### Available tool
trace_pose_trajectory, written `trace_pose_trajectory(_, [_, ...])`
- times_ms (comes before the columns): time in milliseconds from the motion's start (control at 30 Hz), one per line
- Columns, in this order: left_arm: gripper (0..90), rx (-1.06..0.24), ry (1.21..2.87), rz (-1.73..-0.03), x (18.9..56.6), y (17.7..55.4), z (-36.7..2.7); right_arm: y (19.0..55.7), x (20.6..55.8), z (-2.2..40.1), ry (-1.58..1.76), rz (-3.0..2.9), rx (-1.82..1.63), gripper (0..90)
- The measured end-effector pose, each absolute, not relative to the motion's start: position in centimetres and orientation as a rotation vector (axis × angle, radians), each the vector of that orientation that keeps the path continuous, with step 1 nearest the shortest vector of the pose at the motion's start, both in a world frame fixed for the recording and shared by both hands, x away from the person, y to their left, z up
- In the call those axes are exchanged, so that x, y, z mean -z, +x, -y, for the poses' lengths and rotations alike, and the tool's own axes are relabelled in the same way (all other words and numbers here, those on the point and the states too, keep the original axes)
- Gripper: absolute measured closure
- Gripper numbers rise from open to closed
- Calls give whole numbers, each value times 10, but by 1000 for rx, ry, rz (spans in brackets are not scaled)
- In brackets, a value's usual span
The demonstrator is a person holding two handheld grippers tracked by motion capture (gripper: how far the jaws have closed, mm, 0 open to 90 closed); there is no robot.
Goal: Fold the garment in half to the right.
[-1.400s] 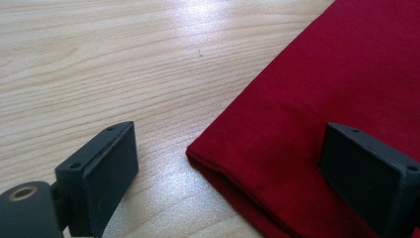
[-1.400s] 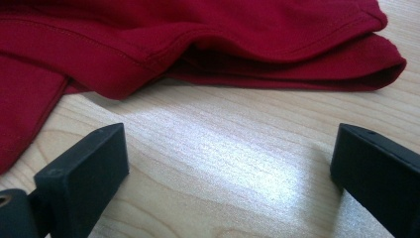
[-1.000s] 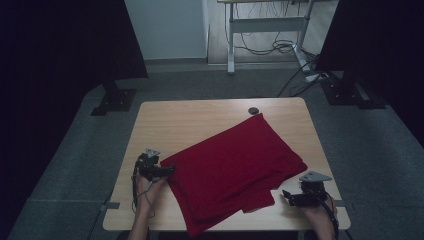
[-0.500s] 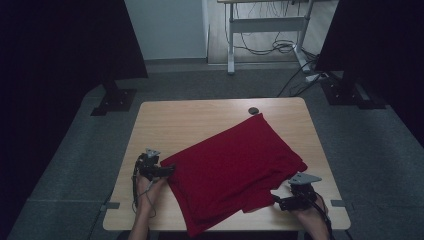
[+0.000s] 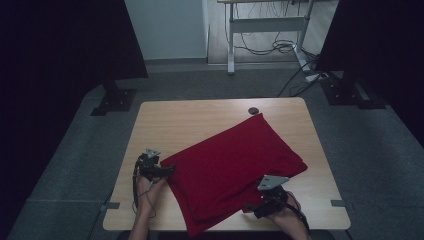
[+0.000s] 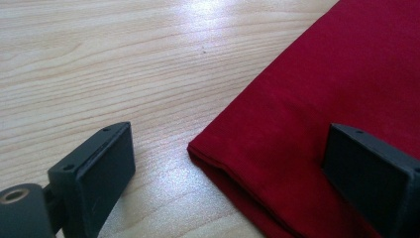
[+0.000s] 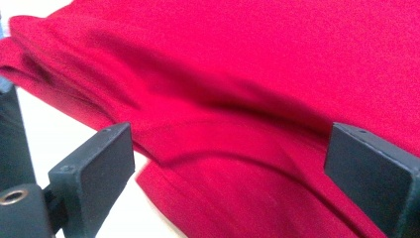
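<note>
Folded red cloth [image 5: 231, 170] lies mid-counter [image 5: 190, 120], skewed. Left gripper [image 5: 167, 171] at its 9 o'clock corner, right gripper [image 5: 248, 209] at its 5 o'clock edge, both with jaws spread. Risk: jaws pinch only the top layer, so the fold peels apart.

A rectangular light wooden table [image 5: 200, 120] with a pale grain stands on dark grey carpet [image 5: 380, 165]. A small round black object [image 5: 254, 110] lies near the table's far edge. Beyond the table's far left corner stands a black stand on a flat square base [image 5: 114, 98]; a like base [image 5: 350, 95] stands beyond the far right corner. Farther behind the table a grey metal desk frame [image 5: 265, 25] stands over loose cables [image 5: 272, 47].
</note>
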State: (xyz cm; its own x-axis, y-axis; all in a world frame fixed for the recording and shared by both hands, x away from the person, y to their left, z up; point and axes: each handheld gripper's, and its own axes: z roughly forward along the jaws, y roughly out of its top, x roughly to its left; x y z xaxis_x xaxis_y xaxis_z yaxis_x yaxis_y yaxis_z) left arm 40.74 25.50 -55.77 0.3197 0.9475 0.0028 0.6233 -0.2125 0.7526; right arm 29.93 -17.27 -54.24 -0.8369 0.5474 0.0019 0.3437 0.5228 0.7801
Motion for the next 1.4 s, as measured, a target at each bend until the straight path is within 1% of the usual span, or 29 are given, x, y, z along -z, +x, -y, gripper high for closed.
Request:
trace_pose_trajectory(67, [63,-632,1931,-1385,558,407,-255,299,542,166,725,-2534,-1208,52])
trace_pose_trajectory(133, [63,-632,1929,-1386,558,407,-255,296,542,140,629,-2583,-1211,50])
trace_pose_trajectory(267, [62,-632,1929,-1386,558,407,-255,296,542,135,612,-2594,-1213,50])
trace_pose_trajectory(300, [62,-632,1929,-1386,558,407,-255,295,542,126,578,-2612,-1217,50])
trace_pose_trajectory(400, [63,-632,1929,-1386,558,407,-255,293,544,117,545,-2632,-1220,49])
trace_pose_trajectory(433, [62,-632,1929,-1386,558,407,-255,290,546,103,494,-2659,-1216,47])
trace_pose_trajectory(567, [62,-632,1929,-1386,558,407,-255,289,546,99,480,-2666,-1219,47])
trace_pose_trajectory(600, [62,-632,1929,-1386,558,407,-255,285,549,86,433,-2688,-1238,47])
trace_pose_trajectory(667, [62,-633,1928,-1385,558,407,-255,285,549,86,433,-2688,-1238,45])
trace_pose_trajectory(700, [61,-632,1929,-1385,558,407,-255,279,553,66,346,-2711,-1236,41])
trace_pose_trajectory(867, [61,-632,1931,-1385,558,407,-255,278,553,63,338,-2713,-1237,40])
trace_pose_trajectory(900, [61,-631,1932,-1384,558,407,-255,271,551,49,262,-2724,-1241,42])
trace_pose_trajectory(1233, [60,-631,1933,-1384,558,407,-255,269,540,42,229,-2699,-1266,42])
trace_pose_trajectory(1400, [59,-631,1933,-1384,558,407,-255,276,550,30,202,-2766,-1217,38])
